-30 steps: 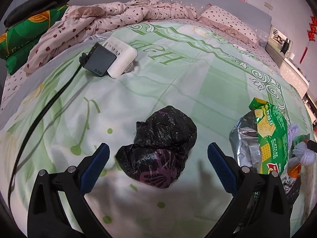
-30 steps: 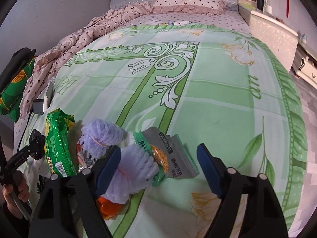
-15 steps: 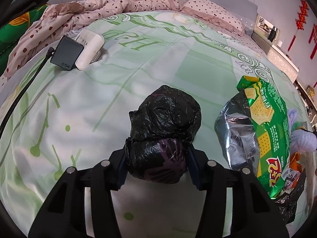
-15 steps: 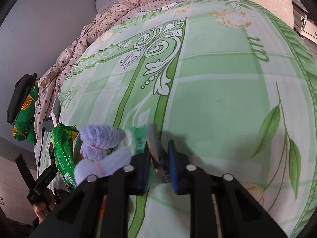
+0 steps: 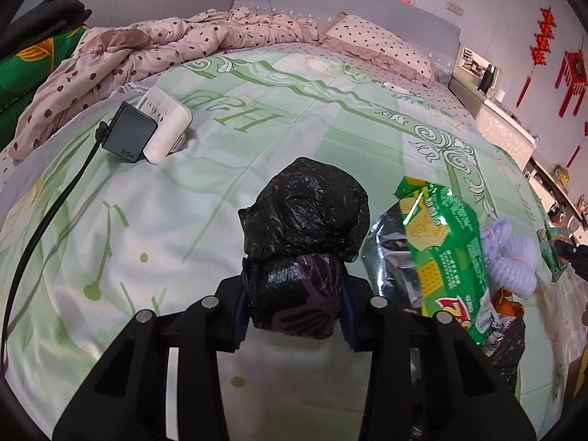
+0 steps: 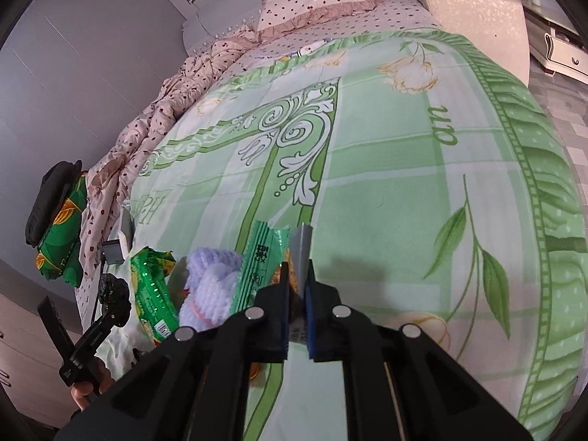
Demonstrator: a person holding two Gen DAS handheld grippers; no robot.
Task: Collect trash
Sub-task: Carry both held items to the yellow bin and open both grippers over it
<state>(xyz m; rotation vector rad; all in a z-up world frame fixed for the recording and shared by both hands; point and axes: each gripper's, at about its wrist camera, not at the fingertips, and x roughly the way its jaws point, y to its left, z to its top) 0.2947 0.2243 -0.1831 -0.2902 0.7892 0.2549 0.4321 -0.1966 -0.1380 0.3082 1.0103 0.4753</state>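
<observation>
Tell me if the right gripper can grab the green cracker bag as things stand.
Probably not yet: the right gripper is shut on a small snack wrapper, and the lavender foam netting lies between it and the green cracker bag.

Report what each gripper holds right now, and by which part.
The left gripper is clamped on the lower, near end of the black plastic bag. The right gripper pinches the near edge of the green-and-silver snack wrapper.
</observation>
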